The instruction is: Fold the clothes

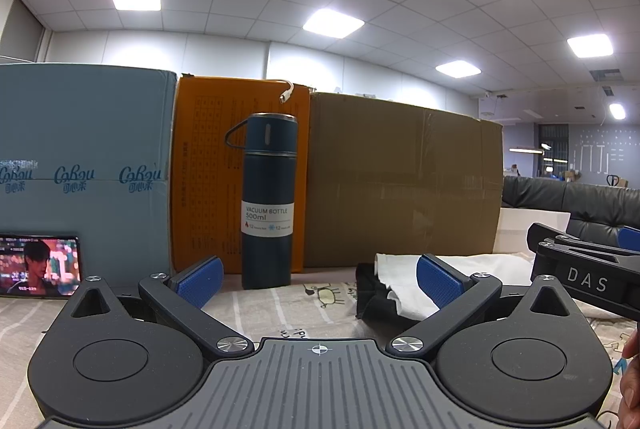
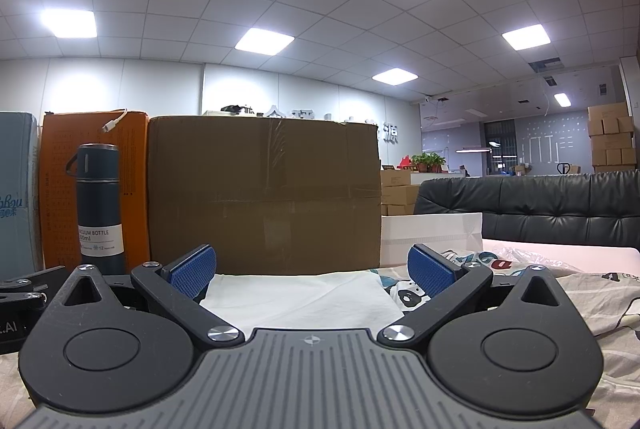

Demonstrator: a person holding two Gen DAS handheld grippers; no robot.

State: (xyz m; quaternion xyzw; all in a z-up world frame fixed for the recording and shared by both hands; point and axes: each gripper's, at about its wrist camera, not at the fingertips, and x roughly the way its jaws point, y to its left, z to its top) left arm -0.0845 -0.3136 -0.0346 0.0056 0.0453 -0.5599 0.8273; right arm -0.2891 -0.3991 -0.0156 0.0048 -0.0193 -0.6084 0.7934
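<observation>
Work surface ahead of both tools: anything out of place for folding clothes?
Yes. A dark blue vacuum bottle stands upright on the printed table cover, close to the white cloth. A phone with its screen playing video leans against the pale blue carton. Neither is clothing. Nothing looks spilled or damaged.

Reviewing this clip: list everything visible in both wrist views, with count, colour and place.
vacuum bottle: one, dark blue, upright before the orange box
orange box: one, behind the bottle
blue-grey box: one, far left
brown carton: one, centre back
white cable: one, atop the orange box
phone: one, screen lit, leaning at left
white garment: one, flat on the printed sheet
black garment: one, beside the white one
black sofa: one, right rear
left tool: open, empty
right tool: open, empty
</observation>
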